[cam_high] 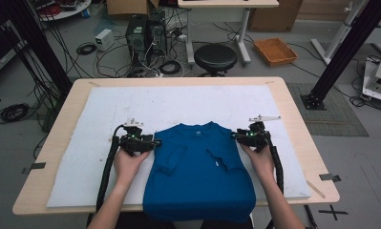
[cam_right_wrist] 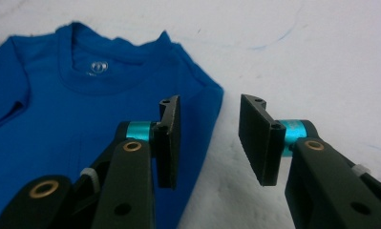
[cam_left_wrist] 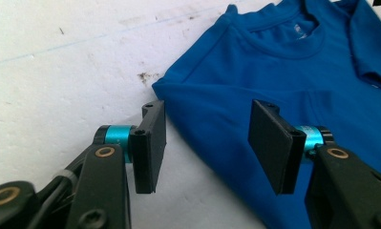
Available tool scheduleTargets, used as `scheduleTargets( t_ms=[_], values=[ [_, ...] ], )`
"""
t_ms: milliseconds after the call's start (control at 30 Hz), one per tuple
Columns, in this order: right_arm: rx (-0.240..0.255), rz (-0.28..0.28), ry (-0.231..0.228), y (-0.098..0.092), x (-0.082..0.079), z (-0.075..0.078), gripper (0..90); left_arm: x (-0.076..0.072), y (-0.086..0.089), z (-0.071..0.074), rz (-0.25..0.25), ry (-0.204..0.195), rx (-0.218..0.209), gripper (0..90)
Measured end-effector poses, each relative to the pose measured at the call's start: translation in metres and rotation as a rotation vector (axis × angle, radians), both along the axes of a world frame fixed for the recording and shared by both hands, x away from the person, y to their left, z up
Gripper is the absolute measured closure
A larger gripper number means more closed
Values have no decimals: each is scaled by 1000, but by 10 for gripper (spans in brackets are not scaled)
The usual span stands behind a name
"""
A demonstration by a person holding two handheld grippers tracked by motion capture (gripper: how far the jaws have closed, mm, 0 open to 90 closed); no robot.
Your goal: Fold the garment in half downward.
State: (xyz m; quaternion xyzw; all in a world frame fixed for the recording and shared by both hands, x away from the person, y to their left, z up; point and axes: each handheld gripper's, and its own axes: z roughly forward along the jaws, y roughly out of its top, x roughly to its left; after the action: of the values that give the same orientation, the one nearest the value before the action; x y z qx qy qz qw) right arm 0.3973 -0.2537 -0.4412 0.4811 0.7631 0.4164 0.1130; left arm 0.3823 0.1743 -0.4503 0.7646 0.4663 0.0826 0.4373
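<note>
On the white sheet (cam_high: 107, 143) that covers the wooden table (cam_high: 293, 124) lies a blue T-shirt (cam_high: 197, 176), collar toward the far side and hem hanging just over the near edge. Both sleeves are folded inward across the chest, so the shirt makes a narrow upright block in the middle of the sheet.

At the shirt's left shoulder sits the left gripper (cam_high: 155, 142), held in the person's left hand (cam_high: 128, 162). Its jaws stand part open, with nothing pinched between them. In the left gripper view the folded left edge of the shirt (cam_left_wrist: 283, 86) runs into the gap between the two black plates: one plate is over bare sheet (cam_left_wrist: 59, 71), the other over blue cloth. Whether the tips touch the fabric cannot be told.

At the right shoulder sits the right gripper (cam_high: 236, 135), held in the right hand (cam_high: 262, 160). Its jaws are also part open and grip nothing. In the right gripper view the shirt's (cam_right_wrist: 83, 95) right edge lies under the gap, one plate above cloth, the other above the sheet (cam_right_wrist: 298, 47).

Both grippers point inward at the shirt from opposite sides, level with each other, with the collar (cam_high: 196, 129) between them.
</note>
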Motion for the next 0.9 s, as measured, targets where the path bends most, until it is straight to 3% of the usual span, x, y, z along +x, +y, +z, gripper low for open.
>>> scheduleTargets(
  t_ms=[67,100,233,400,433,533,600,633,733,900],
  values=[
    [-32,14,11,5,2,-4,692,0,0,0,3,-2,11,500],
    [-78,18,5,8,2,-6,791,0,1,0,5,-7,20,545],
    [-99,5,-14,8,1,-5,857,-1,0,0,16,-25,46,610],
    [-99,-26,-15,2,0,-3,819,-1,1,1,22,-31,47,635],
    [-85,-42,-19,-2,0,-3,761,0,1,2,26,-36,44,606],
    [-47,-60,-41,-6,2,2,718,7,1,8,32,-63,20,566],
    [-38,-58,-48,-5,5,4,709,12,0,9,28,-59,19,558],
    [-38,-38,-53,0,11,9,688,21,-6,12,3,-48,13,528],
    [-39,-20,-66,9,17,14,687,30,-12,14,-19,-51,19,524],
    [-83,10,-40,34,37,15,650,48,-27,16,-38,-31,50,492]
  ],
)
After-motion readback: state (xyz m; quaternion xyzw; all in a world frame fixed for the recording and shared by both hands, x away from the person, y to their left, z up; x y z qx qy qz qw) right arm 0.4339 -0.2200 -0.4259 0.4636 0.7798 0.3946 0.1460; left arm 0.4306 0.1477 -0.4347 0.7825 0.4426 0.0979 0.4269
